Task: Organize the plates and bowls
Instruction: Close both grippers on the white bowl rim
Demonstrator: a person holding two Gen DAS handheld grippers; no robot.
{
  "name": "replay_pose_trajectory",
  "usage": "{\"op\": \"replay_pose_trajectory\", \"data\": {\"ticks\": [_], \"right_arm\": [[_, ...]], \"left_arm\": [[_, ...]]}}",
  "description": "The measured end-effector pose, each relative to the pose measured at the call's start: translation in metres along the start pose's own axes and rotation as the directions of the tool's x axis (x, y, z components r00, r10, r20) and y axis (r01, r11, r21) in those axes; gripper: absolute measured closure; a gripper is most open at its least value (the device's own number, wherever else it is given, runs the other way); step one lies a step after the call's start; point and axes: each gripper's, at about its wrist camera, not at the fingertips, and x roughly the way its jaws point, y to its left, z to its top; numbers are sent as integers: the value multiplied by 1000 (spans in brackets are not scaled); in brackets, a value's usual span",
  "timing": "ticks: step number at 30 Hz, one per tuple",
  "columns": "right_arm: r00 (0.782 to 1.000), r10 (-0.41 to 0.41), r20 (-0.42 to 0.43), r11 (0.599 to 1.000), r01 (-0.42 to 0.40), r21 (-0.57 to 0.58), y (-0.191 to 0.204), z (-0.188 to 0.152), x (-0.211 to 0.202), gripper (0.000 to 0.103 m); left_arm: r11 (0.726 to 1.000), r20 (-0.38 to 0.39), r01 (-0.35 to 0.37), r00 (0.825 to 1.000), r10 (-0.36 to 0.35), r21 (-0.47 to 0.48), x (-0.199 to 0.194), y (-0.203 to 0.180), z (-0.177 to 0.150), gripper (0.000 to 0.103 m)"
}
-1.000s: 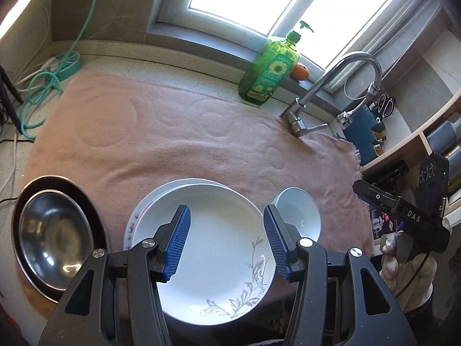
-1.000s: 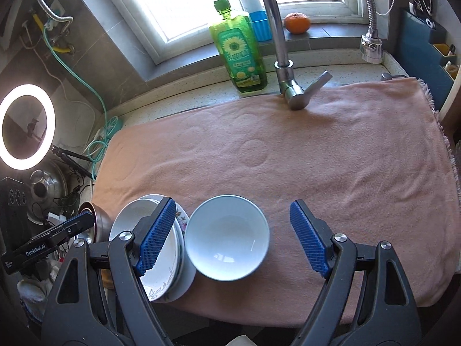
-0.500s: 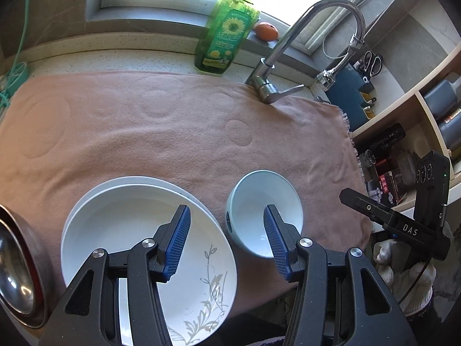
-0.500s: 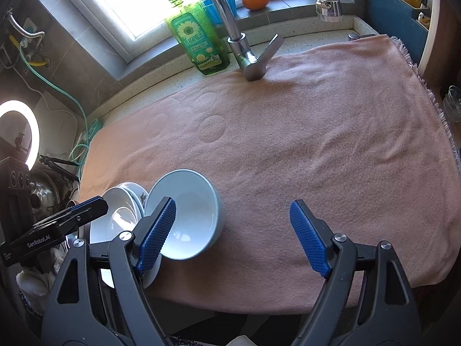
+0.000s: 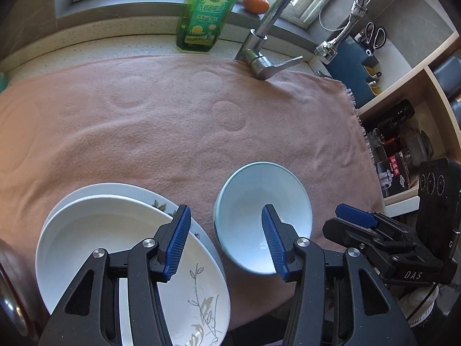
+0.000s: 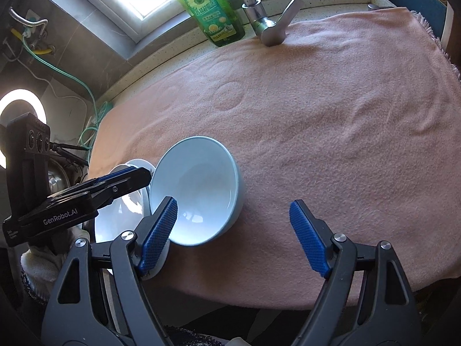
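here the pale blue bowl (image 5: 262, 216) sits on the pink towel (image 5: 173, 132) just beside the stacked white plates (image 5: 95, 236). the left hand-held gripper (image 5: 226, 240), jaws just narrowing, straddles the bowl's rim without pinching it. the right hand-held gripper (image 6: 233, 236) hangs wide apart, grasping nothing, near the bowl.

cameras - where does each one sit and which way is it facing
Left wrist: on the left gripper, angled down at the stacked plates and pale blue bowl on the pink towel; its own open fingers show, plus the right gripper at right.
Right wrist: on the right gripper, angled down at the same bowl; its own wide-open fingers show, left gripper at left.
Shared: bowl, plates, towel, faucet, green soap bottle.
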Motion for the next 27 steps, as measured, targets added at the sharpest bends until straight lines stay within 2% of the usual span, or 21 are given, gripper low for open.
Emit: {"op": "replay_pose_trajectory", "data": {"ticks": [2,5,8,11,14,24,26,27], "right_arm": [[1000,13,-13,1000,-13,7,0,0,4,30],[999,29,-30,999,-28,16,-1,1,10,37],[997,47,-53,999,-46,22,0,0,17,50],[997,52,-65,998,-50,27,0,-1,22,58],[996,56,-72,998,-53,37,-1,-2,25,68],[997,36,-68,999,-34,35,-2,1,27,80],[997,30,-66,998,-27,49,-4,2,27,87],[997,33,-66,998,-29,54,-6,2,28,88]], "left_arm": [[1000,-5,5,1000,-5,-4,3,2,2,67],[1000,-21,11,1000,-12,-8,8,4,4,77],[1000,-37,13,999,-13,-12,13,5,4,79],[1000,-45,18,999,-19,-15,15,5,5,85],[1000,-53,23,998,-24,-14,18,5,6,85],[1000,-67,26,997,-27,-13,23,6,8,89],[1000,-67,25,997,-26,-16,24,7,7,89],[999,-69,25,997,-26,-22,24,8,7,90]]}}
